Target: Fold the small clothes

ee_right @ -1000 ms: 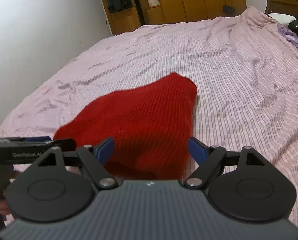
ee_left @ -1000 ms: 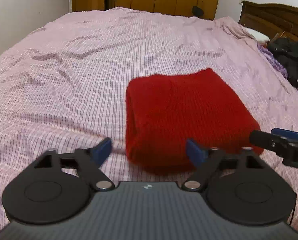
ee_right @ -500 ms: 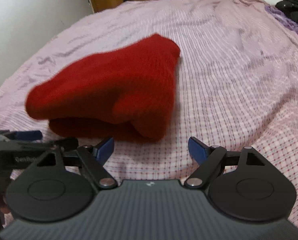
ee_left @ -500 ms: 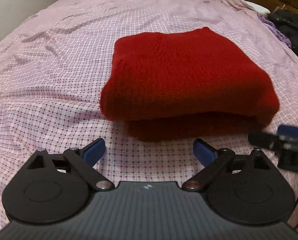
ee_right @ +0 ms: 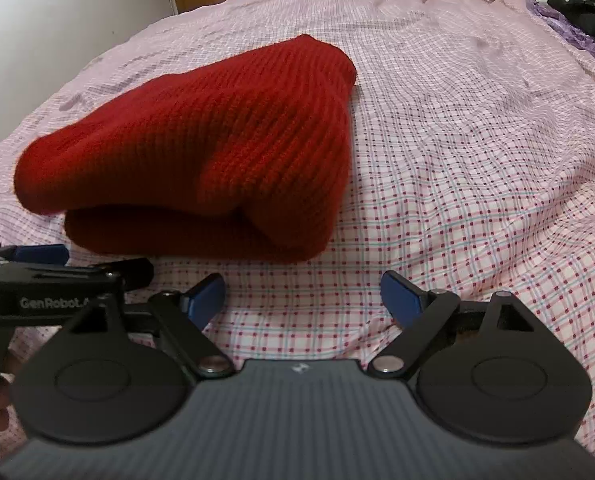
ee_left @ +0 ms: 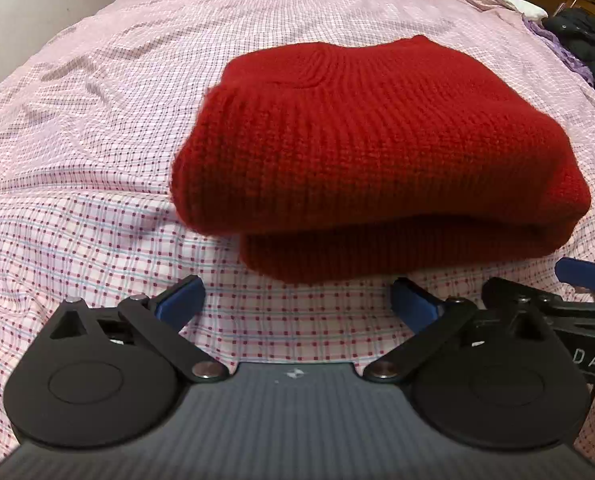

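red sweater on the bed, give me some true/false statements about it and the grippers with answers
1. The sweater lies folded on the checked sheet. True.
2. The left gripper clamps the sweater. False: its jaws are opening, nothing between them, short of the near edge.
3. The right gripper has only sheet between its fingers. True; its jaws are opening too.
4. The sweater is blue. False: it is red; the finger pads are blue.
5. Dark clothes lie at the bed's far right. True.

We've got soft, even indoor light; the red knit sweater (ee_left: 377, 148) is sharp on the left view, slightly blurred on the right, with fisheye bending at the edges.
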{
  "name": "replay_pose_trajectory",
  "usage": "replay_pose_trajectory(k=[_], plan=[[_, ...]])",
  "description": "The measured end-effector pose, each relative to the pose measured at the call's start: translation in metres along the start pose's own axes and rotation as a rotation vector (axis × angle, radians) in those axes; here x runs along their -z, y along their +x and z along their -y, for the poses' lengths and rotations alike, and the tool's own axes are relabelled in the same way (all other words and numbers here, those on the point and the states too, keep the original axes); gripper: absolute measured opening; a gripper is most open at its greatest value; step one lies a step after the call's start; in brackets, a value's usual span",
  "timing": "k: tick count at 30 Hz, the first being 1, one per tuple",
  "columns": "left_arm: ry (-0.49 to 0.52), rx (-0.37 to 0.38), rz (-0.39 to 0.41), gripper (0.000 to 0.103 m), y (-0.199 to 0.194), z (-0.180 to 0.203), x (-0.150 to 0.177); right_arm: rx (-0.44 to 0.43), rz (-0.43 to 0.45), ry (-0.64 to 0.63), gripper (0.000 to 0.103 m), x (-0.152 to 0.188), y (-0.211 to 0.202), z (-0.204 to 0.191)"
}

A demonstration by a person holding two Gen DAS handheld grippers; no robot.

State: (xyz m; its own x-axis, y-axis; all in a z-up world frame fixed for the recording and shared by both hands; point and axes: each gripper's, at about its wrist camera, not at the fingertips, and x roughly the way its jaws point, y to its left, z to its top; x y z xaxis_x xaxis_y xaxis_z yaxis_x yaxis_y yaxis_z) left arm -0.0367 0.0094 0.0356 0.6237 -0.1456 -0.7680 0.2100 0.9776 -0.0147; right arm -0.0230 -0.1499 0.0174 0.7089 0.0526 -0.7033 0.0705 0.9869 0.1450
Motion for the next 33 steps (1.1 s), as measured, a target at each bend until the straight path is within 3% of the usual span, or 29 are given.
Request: replay_pose_trajectory(k=[33], plan=[[-0.002,-0.014,0.005,0.103,-0.0005,0.01,0.0004,-0.006,0.012,0.027,0.088,0.0005,-0.0009,0.0019]])
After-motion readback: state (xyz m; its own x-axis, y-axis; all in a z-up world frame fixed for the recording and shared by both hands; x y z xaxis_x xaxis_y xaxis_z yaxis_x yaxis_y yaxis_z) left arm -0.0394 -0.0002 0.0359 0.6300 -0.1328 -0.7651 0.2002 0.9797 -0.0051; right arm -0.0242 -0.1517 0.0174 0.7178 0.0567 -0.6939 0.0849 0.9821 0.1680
